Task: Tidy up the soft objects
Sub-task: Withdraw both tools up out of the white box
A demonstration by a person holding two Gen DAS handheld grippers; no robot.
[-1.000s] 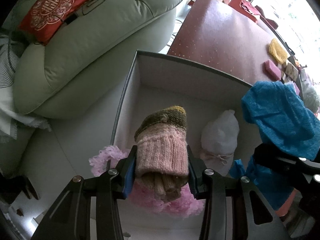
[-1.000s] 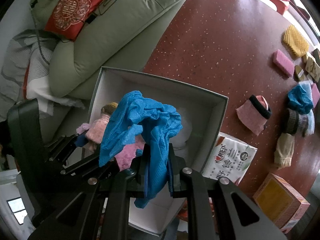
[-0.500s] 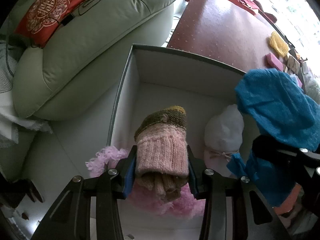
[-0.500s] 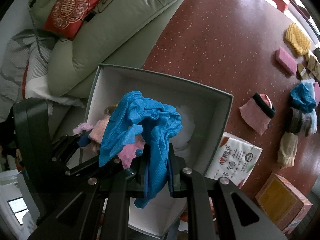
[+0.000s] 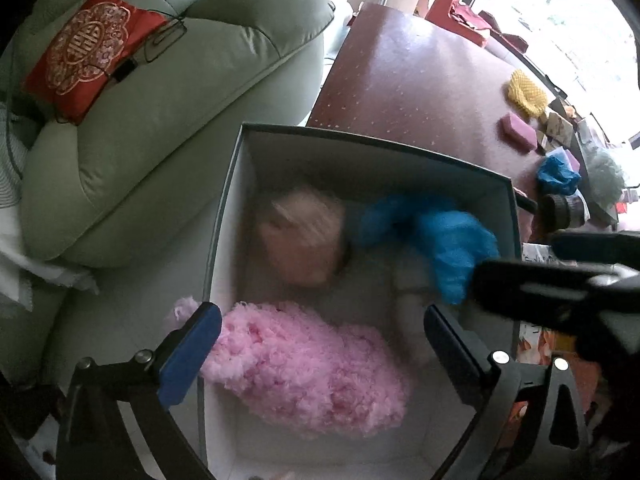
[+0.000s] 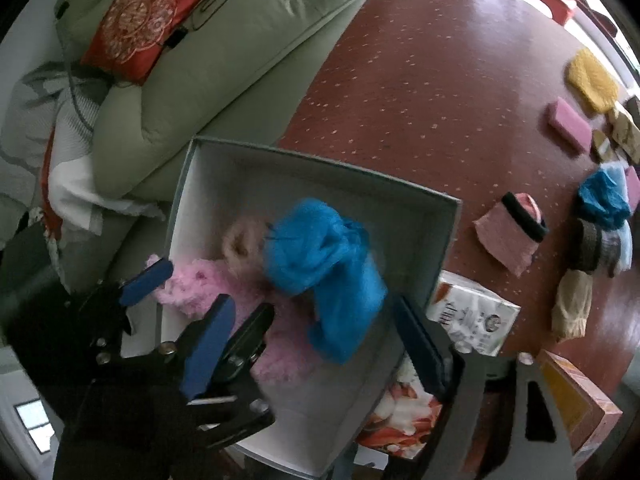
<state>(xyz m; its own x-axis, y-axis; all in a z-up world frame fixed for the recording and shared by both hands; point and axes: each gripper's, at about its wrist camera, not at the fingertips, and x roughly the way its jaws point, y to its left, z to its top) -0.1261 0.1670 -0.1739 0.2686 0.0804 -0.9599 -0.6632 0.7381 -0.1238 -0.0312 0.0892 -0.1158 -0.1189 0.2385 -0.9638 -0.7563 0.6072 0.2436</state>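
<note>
— Why hold so high over the box point(image 5: 372, 140), pointing almost straight down?
— Looks like a plain drop from above, clear of the walls; no need to reach deep with soft things. Opening the left tool point(image 5: 320, 320) at this very moment; pads spread wide, pinching nothing. Below it, loose and blurred, a knitted hat point(image 5: 304, 236); probably falling or just landing toward the far left corner.
— And the right tool point(image 6: 312, 312)?
— Opening as well; nothing pressed between the pads. Just past them, a crumpled blue cloth point(image 6: 324, 264), blurred too, over the right half of the box; cannot tell whether resting on the bottom yet.
— Anything else inside?
— A pink fluffy thing point(image 5: 312, 368) along the near side, against the left wall, with a tuft spilling over the rim; perhaps something pale under the blue cloth, too smeared to name.
— Why put the box there, between the sofa point(image 5: 160, 120) and the counter point(image 6: 420, 60)?
— Presumably for easy reach with both hands; cannot tell what lies under it.
— Much left to sort?
— Plenty, at a guess. On the counter, well apart from the box: a yellow knit point(image 6: 592, 80), a pink sponge point(image 6: 568, 124), a pink cuff point(image 6: 512, 236) with a black band, another blue bundle point(image 6: 604, 200); just beside the right wall, a tissue pack point(image 6: 472, 316).
</note>
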